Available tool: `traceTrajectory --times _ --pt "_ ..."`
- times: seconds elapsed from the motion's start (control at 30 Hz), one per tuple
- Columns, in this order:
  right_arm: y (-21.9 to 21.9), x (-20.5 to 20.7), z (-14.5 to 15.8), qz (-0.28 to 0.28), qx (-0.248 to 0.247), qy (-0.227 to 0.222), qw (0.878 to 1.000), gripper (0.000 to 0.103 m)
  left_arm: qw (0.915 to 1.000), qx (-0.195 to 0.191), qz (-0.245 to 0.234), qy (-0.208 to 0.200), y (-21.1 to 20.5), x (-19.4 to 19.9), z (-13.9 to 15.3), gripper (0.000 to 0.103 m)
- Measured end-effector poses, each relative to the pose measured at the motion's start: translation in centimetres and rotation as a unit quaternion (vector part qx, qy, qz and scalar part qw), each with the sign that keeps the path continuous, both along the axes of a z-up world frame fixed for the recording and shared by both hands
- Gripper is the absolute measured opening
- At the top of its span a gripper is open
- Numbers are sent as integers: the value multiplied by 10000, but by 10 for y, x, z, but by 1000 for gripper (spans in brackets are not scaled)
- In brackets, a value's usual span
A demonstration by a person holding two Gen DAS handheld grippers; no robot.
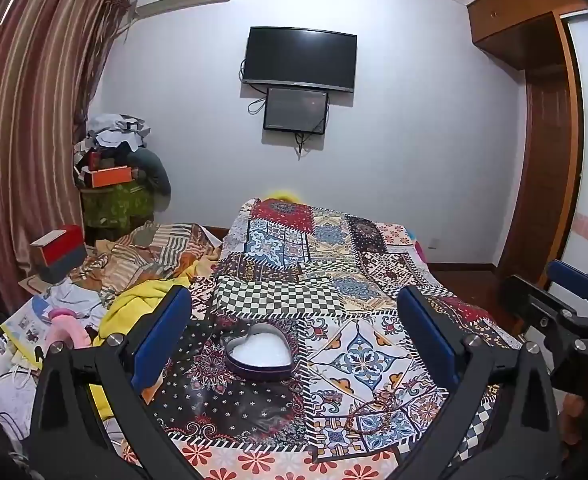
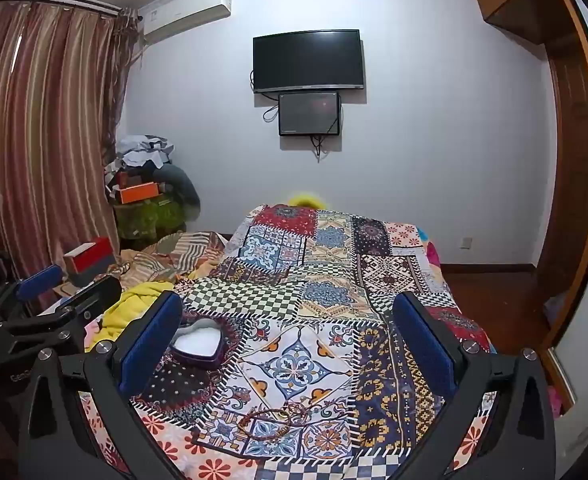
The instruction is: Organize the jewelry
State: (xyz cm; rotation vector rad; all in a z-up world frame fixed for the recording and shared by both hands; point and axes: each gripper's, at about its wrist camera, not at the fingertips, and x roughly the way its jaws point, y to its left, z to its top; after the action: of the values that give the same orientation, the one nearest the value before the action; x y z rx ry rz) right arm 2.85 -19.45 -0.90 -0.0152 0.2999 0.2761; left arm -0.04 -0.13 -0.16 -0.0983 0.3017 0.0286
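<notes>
- Blue-padded and black-framed, our left gripper (image 1: 294, 328) hovers above the patchwork bedspread (image 1: 334, 264) with its fingers spread wide and nothing between them.
- Our right gripper (image 2: 287, 332) is likewise spread wide and holds nothing; in the left wrist view we see it at the right edge (image 1: 566, 304), beside the left one.
- We see the heart-shaped tin (image 1: 258, 354) lying open on the bedspread, between the left gripper's fingers in that view, dark on the outside and filled with something white.
- In the right wrist view the same tin (image 2: 197, 344) sits to the left, partly behind the right gripper's left finger (image 2: 149, 340).
- We find the jewelry, a thin reddish-brown beaded string (image 2: 265, 426), lying loose in a loop on the bedspread, near the camera and between the right gripper's fingers, touching neither.
- In the left wrist view that string (image 1: 374, 408) lies to the right of the tin and apart from it, near the left gripper's right finger (image 1: 430, 340); we cannot tell whether it is a bracelet or a necklace.
- We see a yellow cloth (image 1: 141, 304) bunched at the left edge of the bedspread, with striped bedding (image 1: 161, 252) behind it.
- A red and grey box (image 1: 59, 252) stands further left, by the striped curtain (image 1: 25, 120).
- On the far wall we see a dark television (image 1: 300, 58) with a smaller screen (image 1: 296, 110) just below it.
</notes>
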Motion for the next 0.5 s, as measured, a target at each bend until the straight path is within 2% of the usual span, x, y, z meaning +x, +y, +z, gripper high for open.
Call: traceTrajectory --times 0.13,0.5 --pt "-3 -3 6 8 -7 11 10000 103 10000 -1 50 -13 1 -1 -2 103" --pt "0 0 -2 43 -1 24 10000 103 10000 -21 63 40 2 1 -4 103"
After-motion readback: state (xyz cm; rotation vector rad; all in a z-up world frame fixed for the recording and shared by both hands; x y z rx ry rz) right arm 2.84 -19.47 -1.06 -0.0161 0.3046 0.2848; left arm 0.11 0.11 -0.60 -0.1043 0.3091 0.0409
